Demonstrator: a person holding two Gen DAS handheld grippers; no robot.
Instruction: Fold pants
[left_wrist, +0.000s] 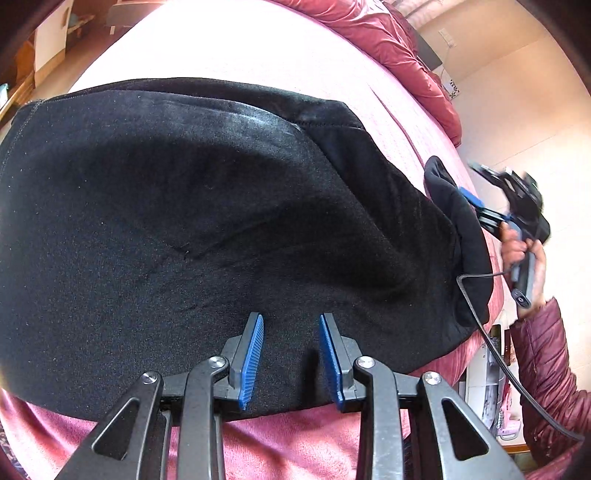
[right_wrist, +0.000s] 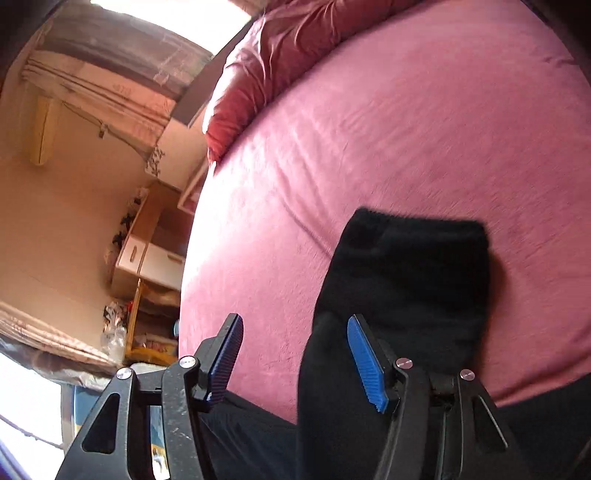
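Black pants (left_wrist: 192, 206) lie spread across the pink bed (left_wrist: 280, 55), already doubled over by the look of it. The left gripper (left_wrist: 291, 354) hovers over the near edge, jaws parted, nothing clamped, cloth just beneath the blue pads. The right gripper (right_wrist: 295, 358) (blurred in the left view) stands released too, one narrow end of the pants running beside its right pad, not pinched. Best move, I'd judge: bite both layers at matching edges, lift evenly, and lay the fold square without dragging the cloth.
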